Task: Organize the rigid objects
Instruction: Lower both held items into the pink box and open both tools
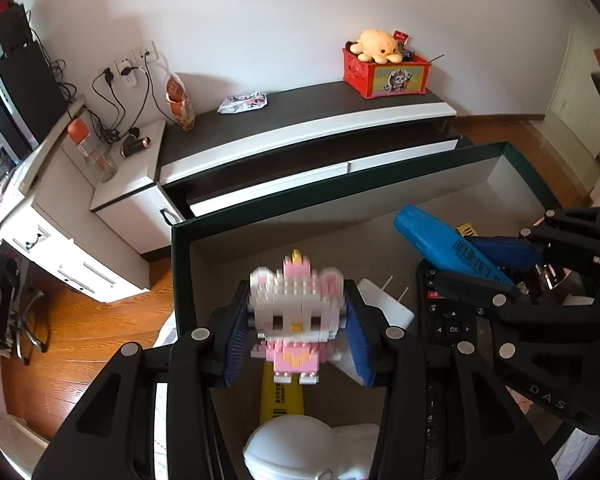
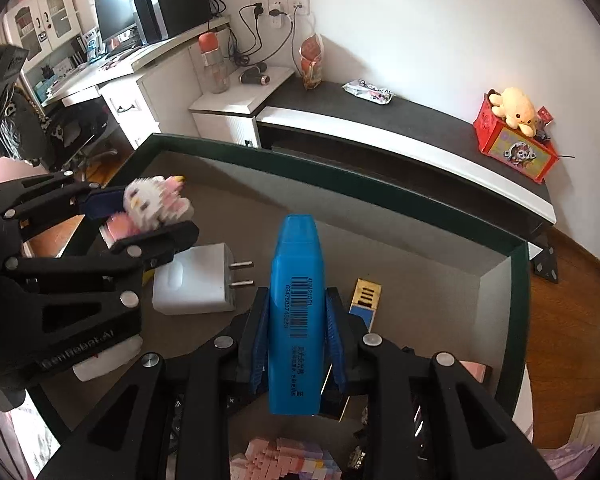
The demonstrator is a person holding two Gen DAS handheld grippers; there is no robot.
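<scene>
You held a pink and white brick-built cat figure [image 1: 296,316] clamped between the fingers [image 1: 236,344] of your left gripper [image 1: 298,344], upright and lifted over the open box [image 1: 180,264]. Just to its right, your right gripper [image 2: 298,344] gripped a blue highlighter marker [image 2: 296,312] by its lower body, cap end pointing away from you. Both objects hung above the inside of the dark-rimmed box, where a white plug charger [image 2: 192,284], a black remote control [image 1: 448,320], a yellow marker [image 1: 280,400] and a small blue and gold item [image 2: 364,300] already lay on the floor of it. This looked like the carrying-in step, with both pieces ready to be set down. Next, you would probably need to lower each over a bare patch and ease the fingers apart.
</scene>
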